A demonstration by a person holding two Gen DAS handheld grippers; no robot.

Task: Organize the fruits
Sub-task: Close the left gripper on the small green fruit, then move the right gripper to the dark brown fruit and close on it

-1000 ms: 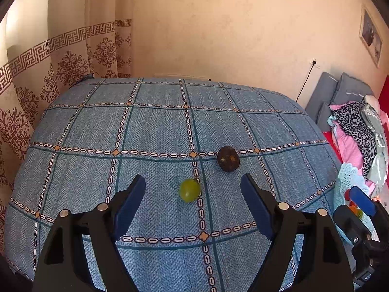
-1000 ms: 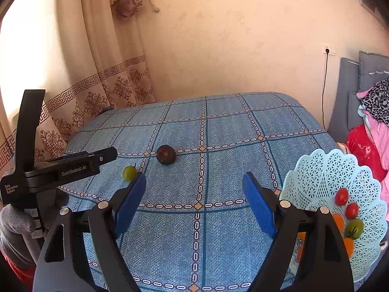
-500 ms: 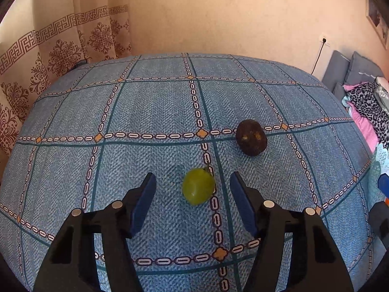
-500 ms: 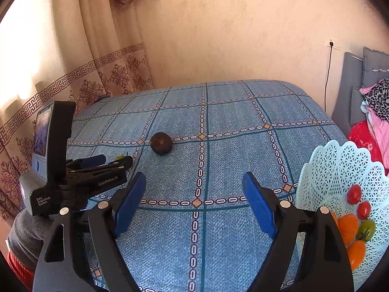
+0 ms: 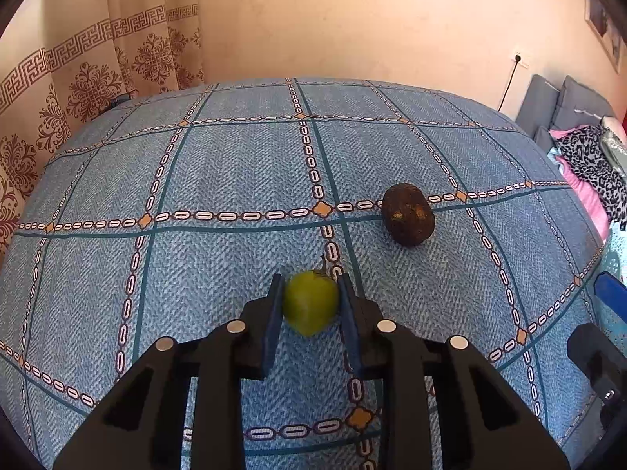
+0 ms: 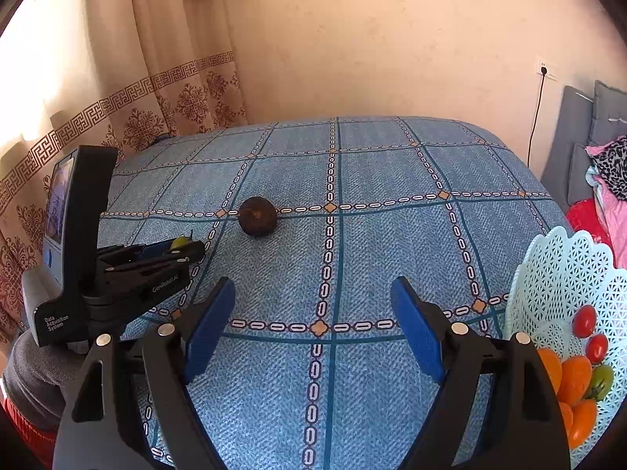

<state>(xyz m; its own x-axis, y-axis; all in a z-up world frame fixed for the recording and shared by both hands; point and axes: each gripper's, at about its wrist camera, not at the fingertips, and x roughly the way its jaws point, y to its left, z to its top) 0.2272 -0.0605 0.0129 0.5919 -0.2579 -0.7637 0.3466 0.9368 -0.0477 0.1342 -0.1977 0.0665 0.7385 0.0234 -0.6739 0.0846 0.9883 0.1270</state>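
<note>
On the bed (image 5: 235, 180) lie two loose fruits: one green fruit (image 5: 310, 302) near the front edge and one brown fruit (image 5: 408, 214) toward the middle. One white basket (image 6: 564, 274) sits at the bed's right edge, holding two red tomatoes (image 6: 584, 320), one green tomato (image 6: 601, 380) and about four orange fruits (image 6: 574, 376), partly hidden. Two grippers show: one left gripper (image 5: 310, 305), one right gripper (image 6: 313, 325).

a woven cloth bedspread (image 5: 235, 180) with a matt, ribbed herringbone texture. on it, a smooth, slightly waxy green fruit (image 5: 310, 302) and a rough, dull brown fruit (image 5: 408, 214). matt black plastic left gripper (image 5: 309, 305) with blue pads. a pale perforated plastic basket (image 6: 556, 274) holding glossy tomatoes (image 6: 584, 320).
</note>
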